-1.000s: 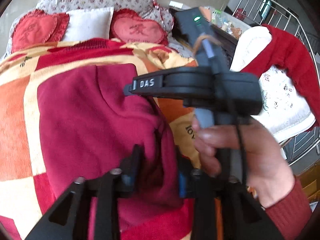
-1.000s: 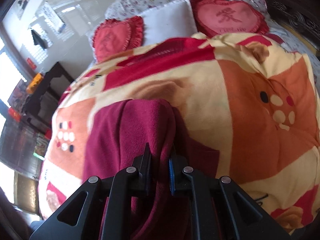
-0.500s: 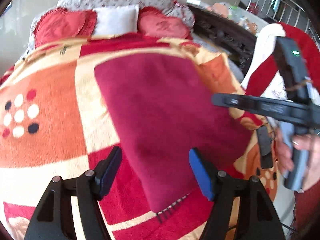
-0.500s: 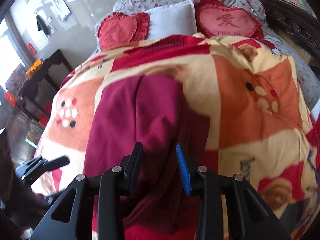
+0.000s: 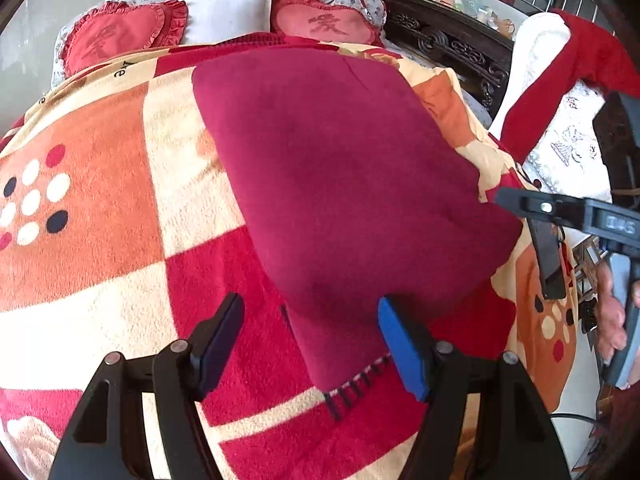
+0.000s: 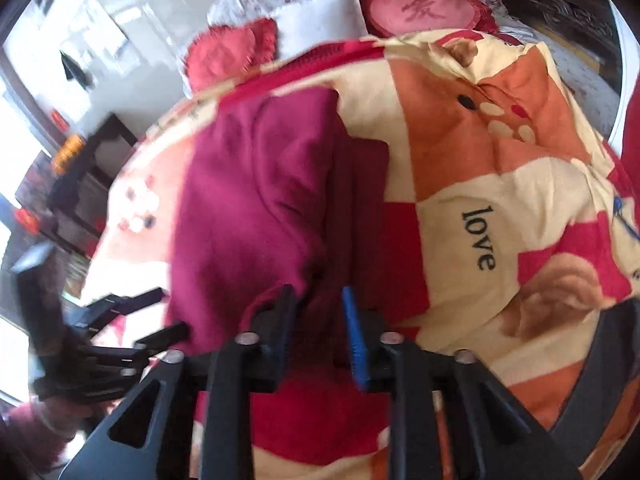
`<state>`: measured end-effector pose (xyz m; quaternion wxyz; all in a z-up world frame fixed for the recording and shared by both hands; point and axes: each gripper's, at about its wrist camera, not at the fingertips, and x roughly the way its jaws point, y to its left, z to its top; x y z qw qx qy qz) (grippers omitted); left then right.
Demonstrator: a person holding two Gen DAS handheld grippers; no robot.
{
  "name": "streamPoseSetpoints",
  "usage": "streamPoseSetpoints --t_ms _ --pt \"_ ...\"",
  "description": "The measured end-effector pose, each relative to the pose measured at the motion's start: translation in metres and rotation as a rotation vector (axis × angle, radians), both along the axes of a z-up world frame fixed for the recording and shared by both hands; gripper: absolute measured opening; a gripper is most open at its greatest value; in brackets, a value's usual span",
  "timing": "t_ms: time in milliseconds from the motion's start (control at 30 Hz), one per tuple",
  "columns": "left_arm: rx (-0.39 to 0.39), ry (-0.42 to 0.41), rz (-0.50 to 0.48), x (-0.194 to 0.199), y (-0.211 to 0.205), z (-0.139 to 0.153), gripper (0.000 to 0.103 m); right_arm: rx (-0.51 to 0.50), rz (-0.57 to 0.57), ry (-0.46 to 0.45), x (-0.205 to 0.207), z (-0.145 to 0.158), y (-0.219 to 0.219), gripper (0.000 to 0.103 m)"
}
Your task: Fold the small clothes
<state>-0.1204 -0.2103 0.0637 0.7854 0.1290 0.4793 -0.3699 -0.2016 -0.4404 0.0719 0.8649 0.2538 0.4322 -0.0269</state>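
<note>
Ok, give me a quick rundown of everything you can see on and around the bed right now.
Garment: one, maroon, folded on the blanket.
Blanket: one, orange, cream and red checks, covers the bed.
Heart cushions: two, red, at the bed head.
White pillow: one, between the cushions.
Red-and-white cloth: one, draped right of the bed.
Left gripper: black, jaws open over the garment's near end.
Right gripper: black, jaws just opening, garment edge between them.
Hand: one, on the right gripper's handle.

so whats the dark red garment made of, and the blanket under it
Dark red garment: looks like soft fleece or brushed knit, matte, with a fine nap and rounded folds. Blanket: apparently plush synthetic fleece, its short fuzzy pile showing across the printed checks.
</note>
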Motion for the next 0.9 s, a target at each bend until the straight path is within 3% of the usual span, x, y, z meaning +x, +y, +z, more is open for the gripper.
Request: streamPoseSetpoints --t_ms 167,233,267,333,533,667,800,900 --pt "-0.007 0.032 0.03 0.004 0.002 -0.004 0.073 0.018 -0.022 0.059 0.01 -0.018 0.007 0.02" --pt "-0.006 0.028 0.034 0.003 0.003 -0.002 0.073 0.064 -0.038 0.039 0.007 -0.021 0.007 0.002" --pt "-0.006 0.019 0.029 0.001 0.004 0.001 0.073 0.064 -0.038 0.024 0.004 -0.02 0.007 0.0" --pt "-0.006 0.006 0.019 -0.001 0.005 0.005 0.073 -0.013 -0.036 0.006 -0.009 -0.013 0.011 0.0" --pt "-0.011 -0.007 0.025 0.002 0.003 0.007 0.073 0.004 -0.055 0.075 -0.024 -0.037 0.008 0.0" --pt "-0.032 -0.008 0.041 0.007 0.003 0.013 0.073 0.035 -0.075 0.027 -0.025 -0.023 -0.001 0.0" --pt "-0.036 -0.02 0.057 0.016 -0.004 0.016 0.073 -0.018 -0.173 -0.047 -0.008 0.008 -0.017 0.023" --pt "-0.033 -0.031 0.069 0.021 -0.011 0.015 0.073 -0.037 -0.146 -0.04 0.03 0.011 -0.018 0.023"
